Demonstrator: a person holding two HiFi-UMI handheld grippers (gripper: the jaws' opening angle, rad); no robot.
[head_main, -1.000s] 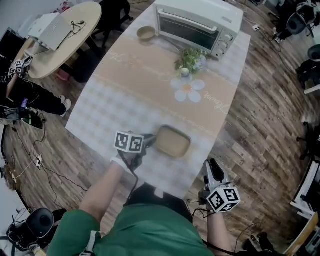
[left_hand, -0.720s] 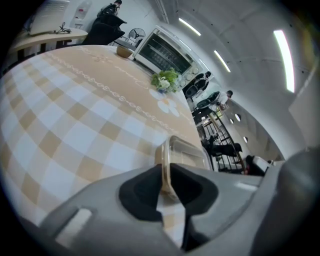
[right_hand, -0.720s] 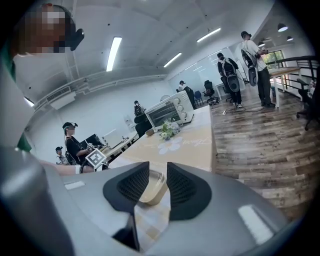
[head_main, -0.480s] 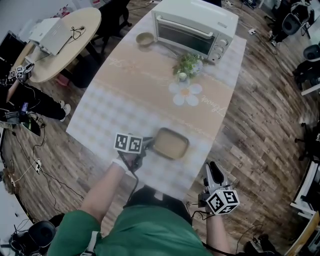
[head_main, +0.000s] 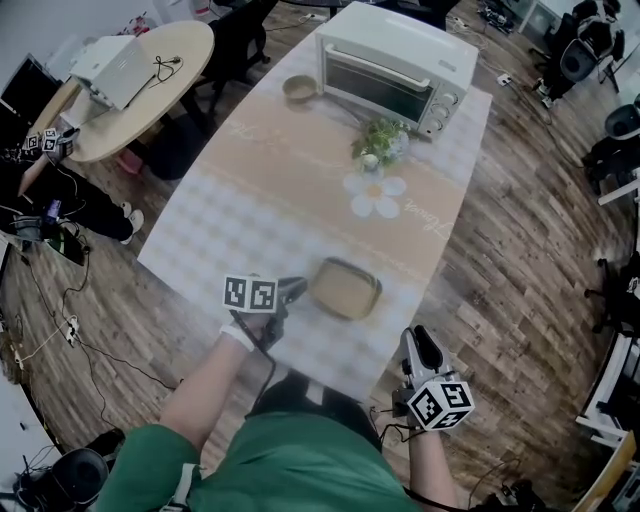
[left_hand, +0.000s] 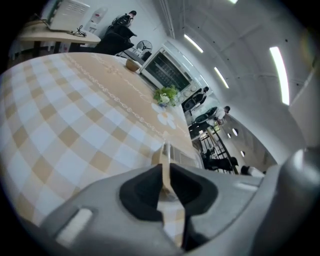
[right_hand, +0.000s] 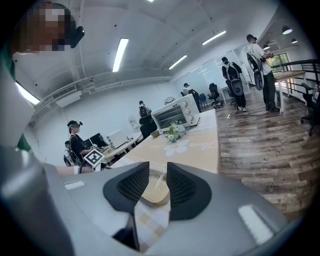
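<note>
Left gripper (head_main: 296, 290) jaws pinching left rim of shallow container (head_main: 348, 288). Container sitting near bench (head_main: 225, 235) front edge, long axis running rightward from jaws. Right gripper (head_main: 416, 348) hanging off bench, farther away, jaws parted, empty.

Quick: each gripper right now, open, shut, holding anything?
Left gripper: shut on the rim of the rectangular container.
Right gripper: open, holding nothing.

Bright ceiling strip lights; soft shadows; strong fisheye distortion, dark corners; blurred near fingers
</note>
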